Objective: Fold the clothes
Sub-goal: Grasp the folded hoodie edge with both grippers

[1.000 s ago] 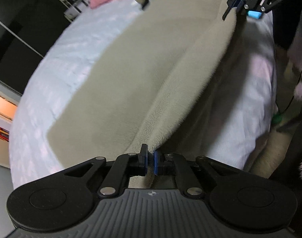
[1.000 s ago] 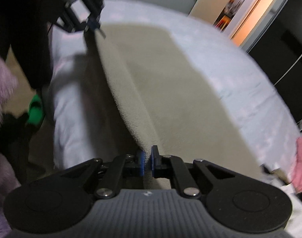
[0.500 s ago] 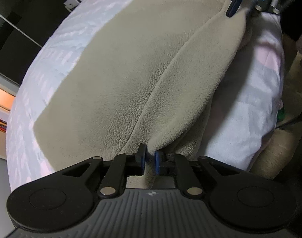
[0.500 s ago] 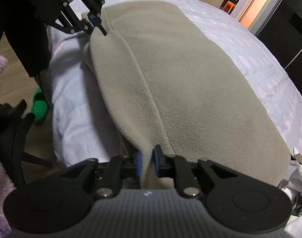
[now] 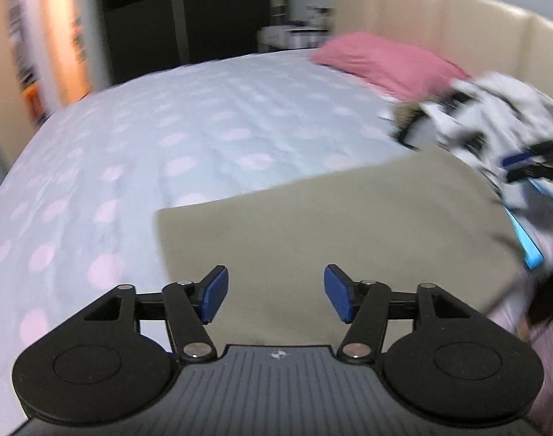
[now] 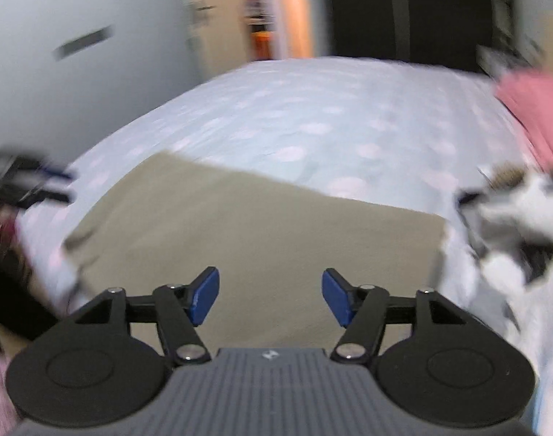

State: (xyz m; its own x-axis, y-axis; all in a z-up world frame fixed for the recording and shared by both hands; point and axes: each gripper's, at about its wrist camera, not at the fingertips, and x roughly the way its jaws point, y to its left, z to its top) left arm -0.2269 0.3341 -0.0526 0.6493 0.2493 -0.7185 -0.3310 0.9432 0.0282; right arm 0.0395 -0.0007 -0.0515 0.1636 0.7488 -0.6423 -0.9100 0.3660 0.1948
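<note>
Both sets of jaws opening, nothing btwn them: left gripper [image 5: 275, 295] & right gripper [image 6: 269, 297] hang over the beige fleece [image 5: 330, 232], lying flat on the dotted bedspread [image 5: 167, 138]. Next fold, I'd say: regrip at the corners, keep edges aligned, w/o dragging.

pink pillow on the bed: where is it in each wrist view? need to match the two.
Left wrist: pink pillow upper right, at the beige headboard.
Right wrist: pink pillow at the right edge, cut off by the frame.
Shared landmark: the folded beige fleece, on the bed ahead of each gripper.
</note>
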